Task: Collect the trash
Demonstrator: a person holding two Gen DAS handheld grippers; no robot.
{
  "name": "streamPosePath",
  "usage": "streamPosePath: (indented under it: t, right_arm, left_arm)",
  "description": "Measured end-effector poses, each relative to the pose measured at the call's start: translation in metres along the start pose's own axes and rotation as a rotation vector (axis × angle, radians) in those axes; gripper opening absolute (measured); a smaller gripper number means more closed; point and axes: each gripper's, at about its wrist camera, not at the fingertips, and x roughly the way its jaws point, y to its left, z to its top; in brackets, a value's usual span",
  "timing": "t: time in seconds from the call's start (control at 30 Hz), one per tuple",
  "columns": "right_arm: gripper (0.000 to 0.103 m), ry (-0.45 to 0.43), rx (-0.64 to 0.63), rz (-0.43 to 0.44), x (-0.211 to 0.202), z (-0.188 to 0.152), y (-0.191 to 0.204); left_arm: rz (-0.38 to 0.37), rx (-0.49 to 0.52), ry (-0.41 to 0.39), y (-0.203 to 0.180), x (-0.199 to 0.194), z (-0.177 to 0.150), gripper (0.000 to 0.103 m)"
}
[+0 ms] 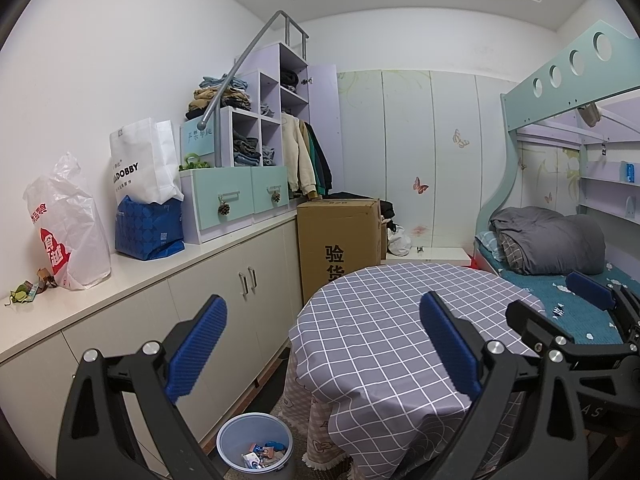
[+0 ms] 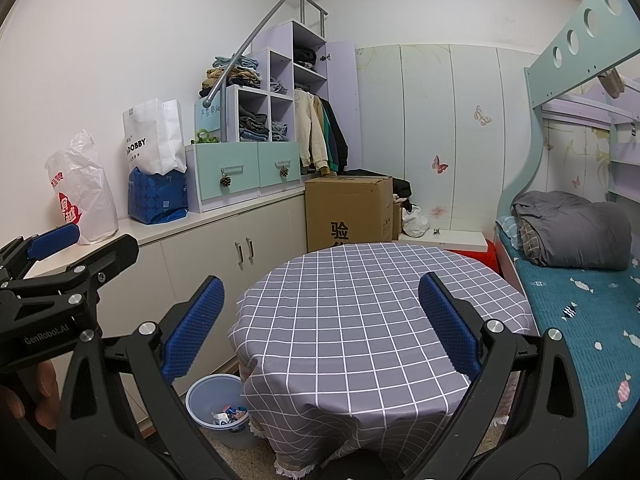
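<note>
1. Left claw point(image 1: 322, 350) is spread wide with nothing between its blue pads; right claw point(image 2: 320, 330) likewise, gaping over the checked tablecloth point(image 2: 360, 312).
2. Trash: crumpled wrappers point(image 1: 28, 288) lie on the counter point(image 1: 168, 268) far left, beside the white plastic bag point(image 1: 68, 228). They look light and crinkly; pinch a folded edge.
3. The bin point(image 1: 254, 446) sits on the floor below.
4. Readable: "DOBBY" on the paper bag point(image 1: 140, 160), "GenRobot.AI" on the claw body.

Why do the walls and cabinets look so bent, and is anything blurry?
Left wrist view: fisheye lens bows the white counter and ceiling; black corners; even light, sharp focus. Right wrist view: same curving, bunk bed frame arcs; a hand at the left edge looks soft.
</note>
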Motion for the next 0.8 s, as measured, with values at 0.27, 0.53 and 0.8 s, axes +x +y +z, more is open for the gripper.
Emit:
streamPosePath:
  t: [0.27, 0.53, 0.8]
  right_arm:
    - [0.096, 0.003, 0.002, 0.001, 0.0017, -0.0012, 0.0]
    - [0.096, 0.006, 0.004, 0.002, 0.0026, -0.0036, -0.0013]
    - [0.096, 0.008, 0.005, 0.002, 0.0026, -0.0038, -0.0017]
  left_arm:
    - [-0.005, 0.006, 0.003, 0.0044, 0.0008, -0.0024, 0.095]
    - [-0.005, 0.005, 0.004, 0.0042, 0.001, -0.002, 0.095]
    - [-0.005, 0.006, 0.005, 0.0039, 0.0011, -0.0018, 0.095]
